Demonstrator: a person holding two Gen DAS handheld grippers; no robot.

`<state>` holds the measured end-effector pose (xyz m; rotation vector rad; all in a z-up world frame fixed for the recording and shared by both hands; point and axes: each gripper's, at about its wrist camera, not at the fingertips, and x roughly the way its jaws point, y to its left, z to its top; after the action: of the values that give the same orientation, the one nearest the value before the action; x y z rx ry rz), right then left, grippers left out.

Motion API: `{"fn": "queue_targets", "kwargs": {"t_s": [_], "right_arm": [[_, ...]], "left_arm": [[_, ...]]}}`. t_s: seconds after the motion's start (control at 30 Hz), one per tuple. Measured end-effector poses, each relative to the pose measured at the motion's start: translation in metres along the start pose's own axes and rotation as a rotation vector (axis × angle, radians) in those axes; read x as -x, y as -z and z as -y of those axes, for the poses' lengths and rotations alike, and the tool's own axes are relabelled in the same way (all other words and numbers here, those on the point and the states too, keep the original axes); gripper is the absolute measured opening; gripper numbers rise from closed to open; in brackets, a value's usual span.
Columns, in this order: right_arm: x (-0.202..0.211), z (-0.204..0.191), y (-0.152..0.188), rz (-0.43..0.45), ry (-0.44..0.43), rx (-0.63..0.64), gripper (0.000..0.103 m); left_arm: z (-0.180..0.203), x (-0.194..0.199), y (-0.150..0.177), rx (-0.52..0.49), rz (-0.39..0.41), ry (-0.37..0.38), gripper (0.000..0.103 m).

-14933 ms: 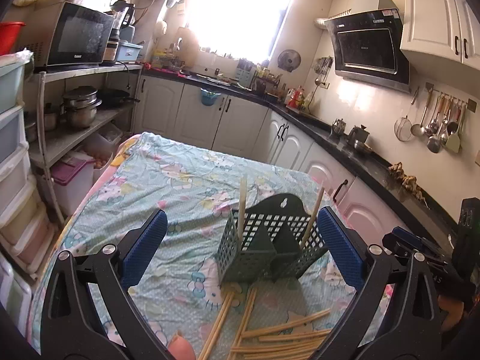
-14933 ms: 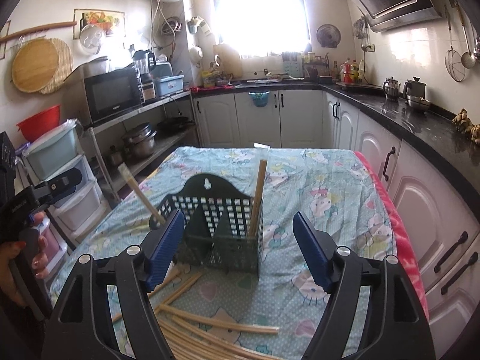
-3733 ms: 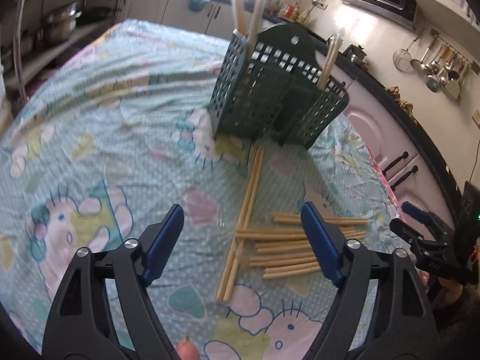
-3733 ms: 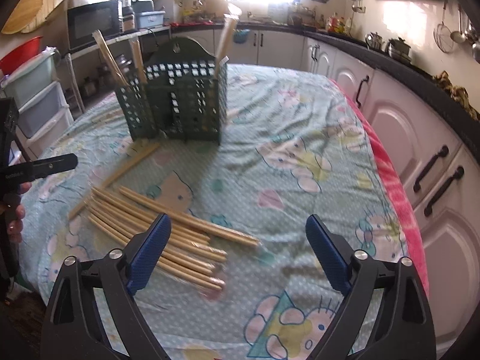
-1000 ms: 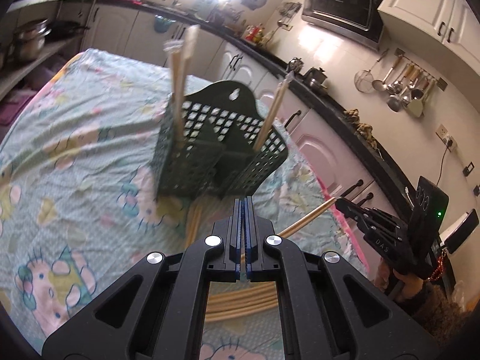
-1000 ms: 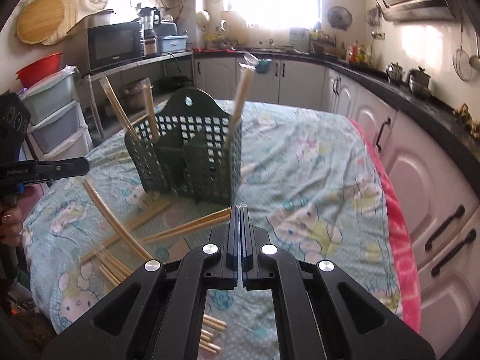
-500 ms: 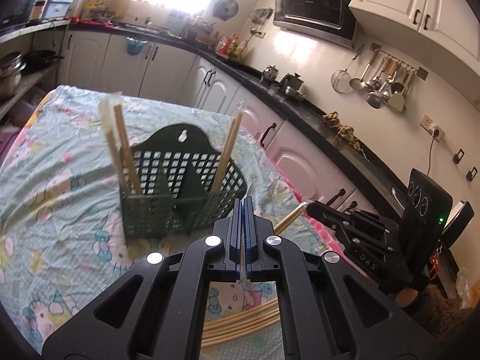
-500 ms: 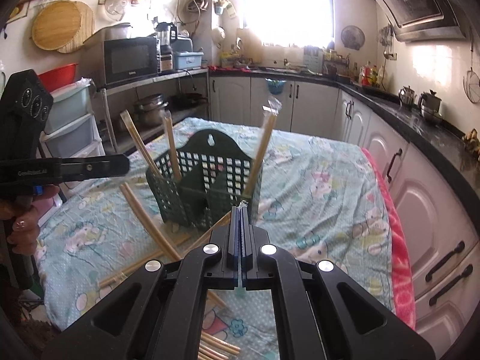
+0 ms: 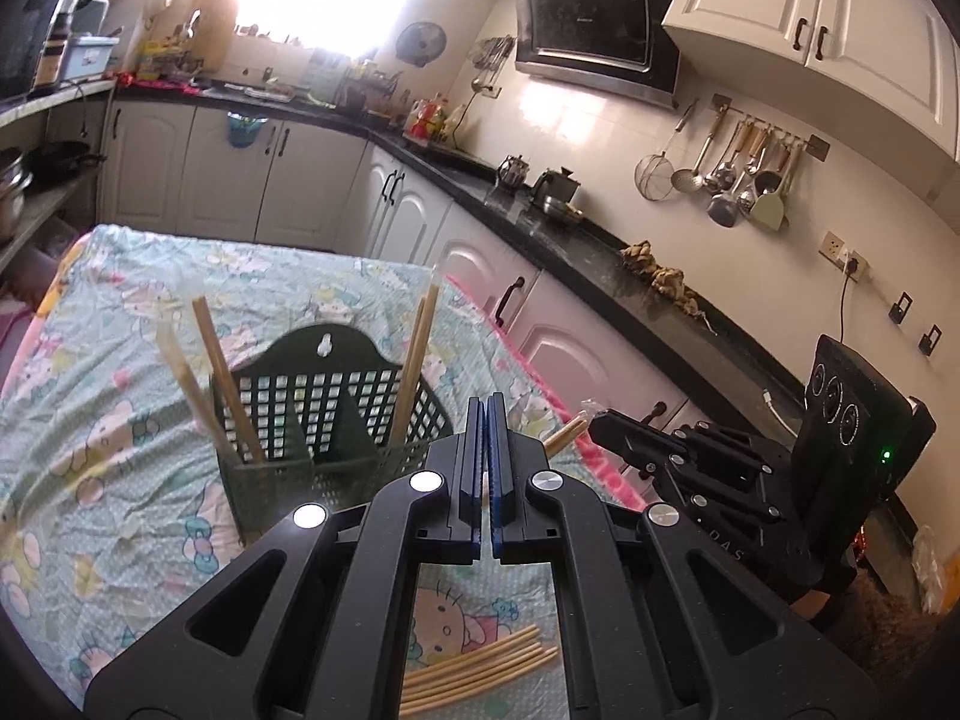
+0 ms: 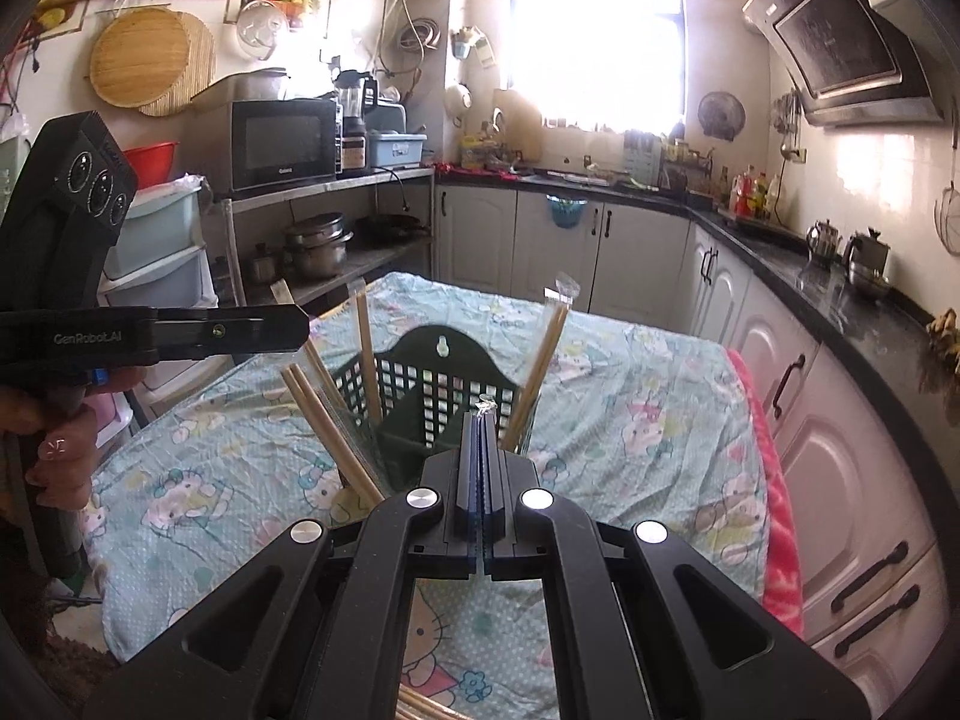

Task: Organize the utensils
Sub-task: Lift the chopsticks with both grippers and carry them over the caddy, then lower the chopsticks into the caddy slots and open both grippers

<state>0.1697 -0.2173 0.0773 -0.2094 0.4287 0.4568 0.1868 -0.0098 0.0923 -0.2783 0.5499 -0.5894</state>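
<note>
A dark green slotted utensil basket point(image 9: 336, 420) stands on the cartoon-print tablecloth point(image 9: 90, 480), with chopsticks point(image 9: 228, 384) leaning in its left and right compartments. My left gripper point(image 9: 487, 403) is shut on a wrapped pair of chopsticks point(image 10: 327, 432), which slants down beside the basket point(image 10: 444, 396) in the right wrist view. My right gripper point(image 10: 483, 417) is shut on another chopstick pair point(image 9: 564, 433), whose end pokes out of its tip. Both grippers hover just in front of the basket. Several loose chopsticks point(image 9: 480, 675) lie on the cloth below.
A black counter point(image 9: 600, 252) over white cabinets runs along the table's right side. A shelf with a microwave point(image 10: 282, 141), pots and plastic drawers point(image 10: 162, 252) stands on the left. A hand point(image 10: 60, 450) grips the left tool.
Both grippers have risen with their chopsticks and tipped up, so the basket now sits lower in each view. Both stay shut.
</note>
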Motion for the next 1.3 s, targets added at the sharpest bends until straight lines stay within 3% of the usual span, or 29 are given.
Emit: {"fn": "queue_targets", "kwargs": {"t_s": [0.4, 0.93, 1.13, 1.3], "right_arm": [[0.027, 0.001, -0.047, 0.107, 0.001, 0.011, 0.001], [0.041, 0.013, -0.12, 0.252, 0.035, 0.009, 0.001], [0.025, 0.017, -0.131, 0.25, 0.052, 0.004, 0.001], [-0.004, 0.026, -0.115, 0.16, 0.052, -0.024, 0.001]], "left_arm": [[0.013, 0.026, -0.041, -0.03, 0.101, 0.008, 0.0], [0.011, 0.051, -0.089, -0.056, 0.213, -0.039, 0.0], [0.003, 0.042, -0.095, -0.053, 0.218, -0.063, 0.0], [-0.008, 0.015, -0.088, -0.031, 0.166, -0.076, 0.0]]}}
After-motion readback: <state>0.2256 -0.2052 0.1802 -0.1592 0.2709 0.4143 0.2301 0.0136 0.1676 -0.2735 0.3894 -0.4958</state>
